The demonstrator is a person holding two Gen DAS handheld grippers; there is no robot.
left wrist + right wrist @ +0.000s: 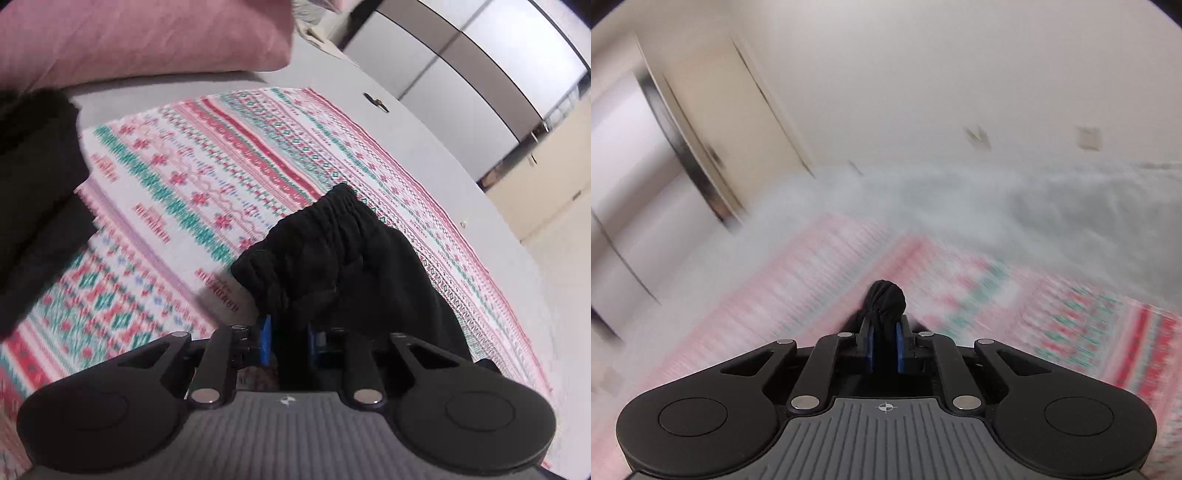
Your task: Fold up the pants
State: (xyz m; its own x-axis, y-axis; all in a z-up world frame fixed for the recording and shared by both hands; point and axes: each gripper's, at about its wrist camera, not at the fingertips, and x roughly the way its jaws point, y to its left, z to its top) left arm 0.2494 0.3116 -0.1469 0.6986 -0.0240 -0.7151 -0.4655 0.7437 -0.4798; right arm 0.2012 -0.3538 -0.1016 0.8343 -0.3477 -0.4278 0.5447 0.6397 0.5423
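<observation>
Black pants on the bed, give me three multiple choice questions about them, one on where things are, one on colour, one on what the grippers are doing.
1. Where does the pink pillow lie?
A. On the floor
B. At the far end of the bed, beyond the patterned blanket
C. On top of the pants

2. What colour are the pads on the gripper fingers?
A. Blue
B. Yellow
C. White

3. What is the state of the two grippers?
A. Both open above the blanket
B. Only the left holds cloth
C. Each is closed on black fabric of the pants

Answers:
1 B, the pillow sits past the blanket's far edge.
2 A, blue strips show beside the pinched cloth.
3 C, the left gripper clamps fabric near the waistband and the right gripper pinches a black bunch.
</observation>
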